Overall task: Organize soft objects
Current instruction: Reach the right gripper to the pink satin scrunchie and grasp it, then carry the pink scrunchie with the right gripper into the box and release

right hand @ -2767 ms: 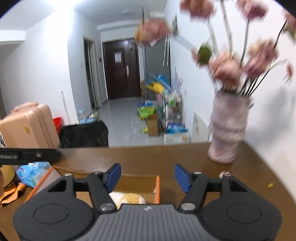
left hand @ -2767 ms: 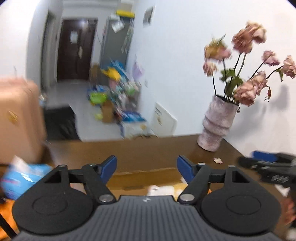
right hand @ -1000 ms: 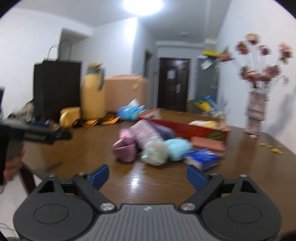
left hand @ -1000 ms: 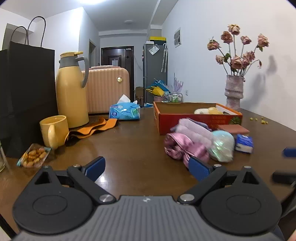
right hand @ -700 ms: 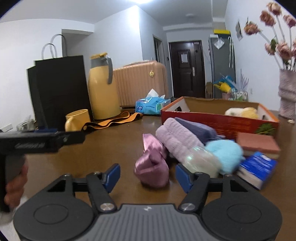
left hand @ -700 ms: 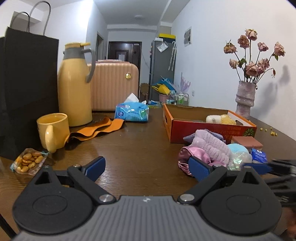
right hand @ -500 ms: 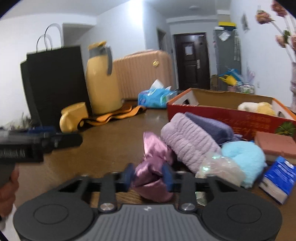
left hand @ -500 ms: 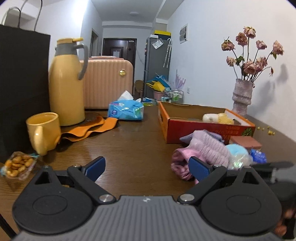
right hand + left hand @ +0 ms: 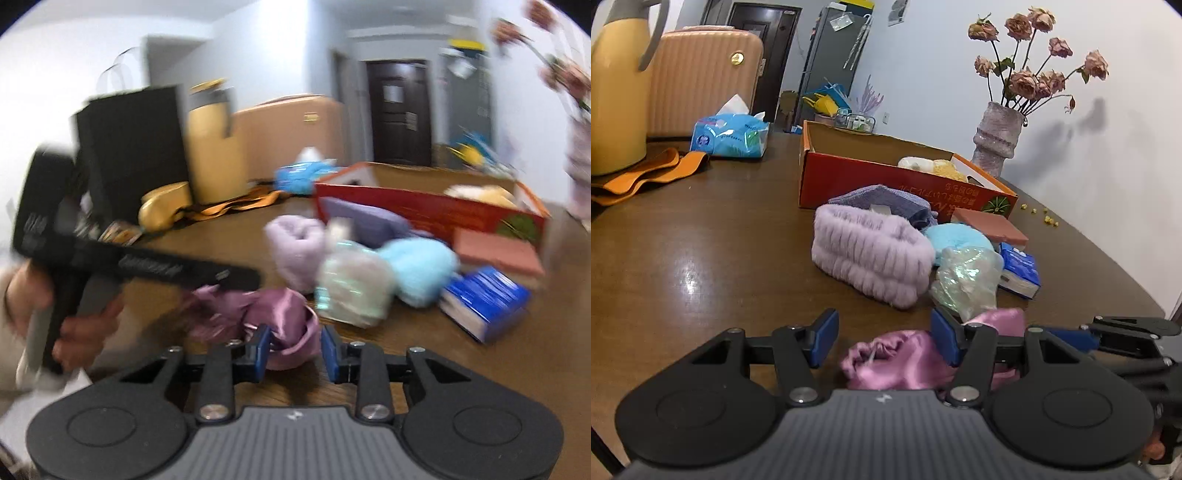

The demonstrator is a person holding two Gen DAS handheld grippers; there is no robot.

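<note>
Since half a second ago the pink satin pouch (image 9: 897, 360) has moved off the pile, now lying on the table (image 9: 701, 258) between the left gripper (image 9: 882, 338) fingers, which have narrowed but are still apart, not gripping it. Right gripper (image 9: 295, 347) is nearly closed, pinching the pouch's other end (image 9: 291, 332). Right view is motion-blurred; the gripper body hides the pouch's near part.
</note>
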